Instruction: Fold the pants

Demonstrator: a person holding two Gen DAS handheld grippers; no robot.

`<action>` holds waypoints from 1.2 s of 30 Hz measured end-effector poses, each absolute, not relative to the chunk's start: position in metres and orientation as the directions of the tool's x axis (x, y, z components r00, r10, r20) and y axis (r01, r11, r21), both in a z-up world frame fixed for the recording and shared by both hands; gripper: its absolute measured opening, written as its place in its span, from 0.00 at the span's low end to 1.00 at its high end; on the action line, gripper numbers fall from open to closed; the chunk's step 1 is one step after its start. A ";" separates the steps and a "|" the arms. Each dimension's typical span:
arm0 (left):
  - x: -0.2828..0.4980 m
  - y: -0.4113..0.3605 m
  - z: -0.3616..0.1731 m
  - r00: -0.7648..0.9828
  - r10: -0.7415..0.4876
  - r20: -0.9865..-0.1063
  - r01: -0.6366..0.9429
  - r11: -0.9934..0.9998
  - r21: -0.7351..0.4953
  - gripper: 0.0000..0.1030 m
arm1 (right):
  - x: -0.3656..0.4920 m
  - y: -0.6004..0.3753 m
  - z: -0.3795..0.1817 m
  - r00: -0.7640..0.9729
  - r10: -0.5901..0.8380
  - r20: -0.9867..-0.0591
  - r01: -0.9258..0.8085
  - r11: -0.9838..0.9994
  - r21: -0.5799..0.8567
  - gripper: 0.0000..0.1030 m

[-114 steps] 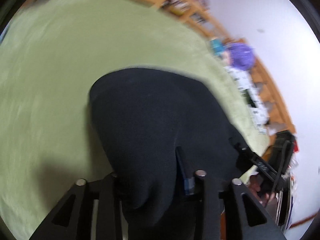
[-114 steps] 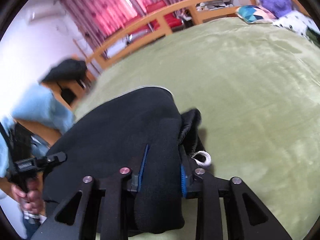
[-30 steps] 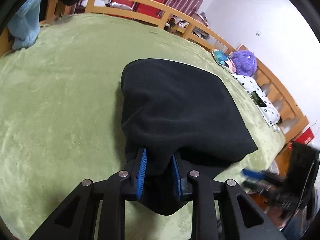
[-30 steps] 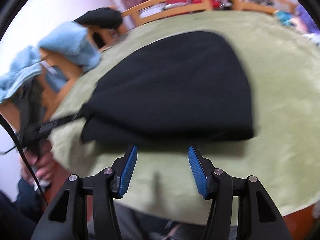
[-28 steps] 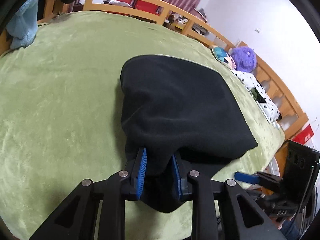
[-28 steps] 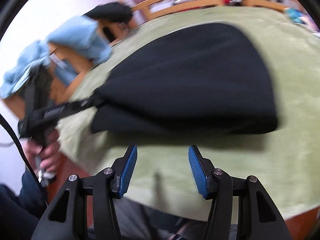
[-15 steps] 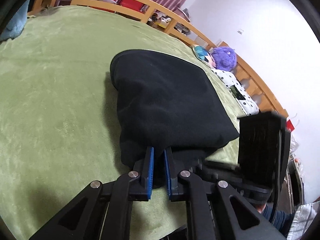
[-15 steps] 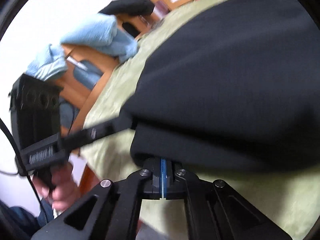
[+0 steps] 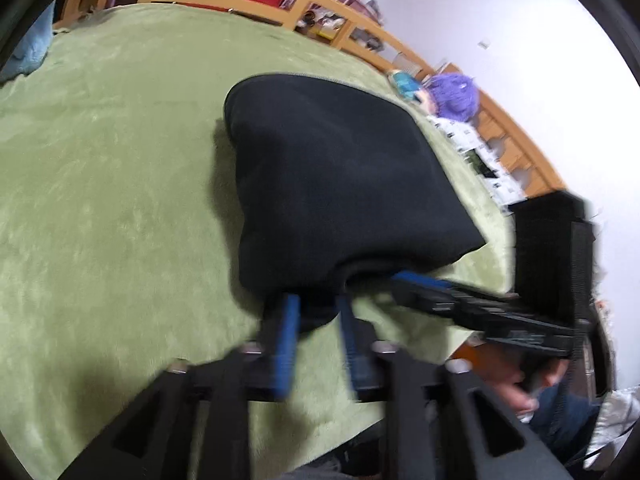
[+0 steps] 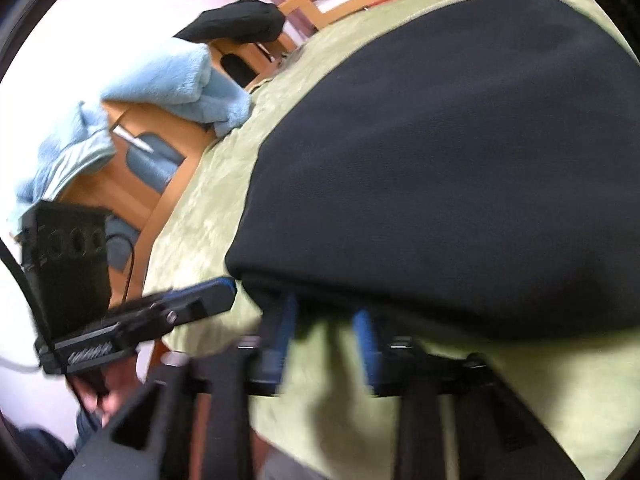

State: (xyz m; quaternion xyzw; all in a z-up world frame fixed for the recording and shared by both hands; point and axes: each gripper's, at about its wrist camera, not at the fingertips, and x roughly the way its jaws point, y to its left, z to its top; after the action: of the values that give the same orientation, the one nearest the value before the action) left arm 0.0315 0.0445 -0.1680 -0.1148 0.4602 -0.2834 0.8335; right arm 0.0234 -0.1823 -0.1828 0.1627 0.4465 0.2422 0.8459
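The black pants (image 9: pixel 340 184) lie folded in a thick pad on the green blanket (image 9: pixel 100 200); they fill the right wrist view (image 10: pixel 460 160). My left gripper (image 9: pixel 318 308) is open, its blue pads at the near edge of the pants, with a fold of black cloth between them. My right gripper (image 10: pixel 326 312) is open at the pants' near edge, pads on the blanket (image 10: pixel 200 208) just under the cloth's rim. The right gripper also shows in the left wrist view (image 9: pixel 460 304), and the left gripper shows in the right wrist view (image 10: pixel 192 300).
A wooden bed rail (image 9: pixel 248 0) runs along the far side. A purple plush toy (image 9: pixel 456 94) and patterned pillows lie at the far right. A light blue blanket (image 10: pixel 176 80) and a dark garment (image 10: pixel 236 20) hang over the rail at the left.
Both grippers were shut on the near edge of the pants half a second ago; both have opened and drawn back a little. The pants stay folded on the blanket.
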 end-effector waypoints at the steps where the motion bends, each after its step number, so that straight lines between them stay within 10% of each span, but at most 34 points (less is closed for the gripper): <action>1: 0.028 0.044 -0.170 0.434 -0.558 -0.708 0.360 0.827 -0.432 0.38 | 0.014 -0.191 -0.180 0.489 0.546 -0.681 -0.273 0.837 0.475 0.39; 5: 0.021 0.026 -0.168 0.547 -0.399 -0.736 0.312 0.913 -0.263 0.56 | -0.015 -0.225 -0.161 0.551 0.499 -0.669 -0.273 0.865 0.421 0.39; 11: 0.031 0.010 -0.168 0.618 -0.313 -0.721 0.257 0.948 -0.191 0.56 | -0.025 -0.275 -0.129 0.735 0.314 -0.602 -0.171 0.944 0.283 0.45; 15: 0.035 0.021 -0.161 0.652 -0.386 -0.653 0.283 0.922 -0.263 0.17 | -0.001 -0.314 -0.142 0.778 0.176 -0.603 -0.017 0.965 0.260 0.44; 22: 0.050 0.037 -0.176 0.604 -0.409 -0.684 0.248 0.912 -0.326 0.15 | 0.033 -0.330 -0.192 0.679 0.192 -0.708 0.037 0.955 0.294 0.41; 28: 0.039 0.060 -0.140 0.536 -0.527 -0.659 0.296 0.849 -0.438 0.22 | 0.031 -0.345 -0.155 0.702 0.179 -0.689 0.034 0.958 0.284 0.41; 31: 0.048 0.065 -0.111 0.611 -0.498 -0.615 0.286 0.863 -0.416 0.52 | 0.032 -0.339 -0.122 0.762 0.148 -0.630 0.016 0.969 0.247 0.45; 36: 0.084 0.032 -0.102 0.620 -0.522 -0.586 0.325 0.850 -0.414 0.52 | 0.081 -0.310 -0.109 0.760 0.173 -0.627 -0.064 0.979 0.193 0.49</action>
State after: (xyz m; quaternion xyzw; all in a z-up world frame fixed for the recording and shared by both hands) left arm 0.0841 0.0324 -0.1022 -0.1349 0.3650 -0.2379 0.8899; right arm 0.0809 -0.3102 -0.1089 0.0800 0.3409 0.0636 0.9345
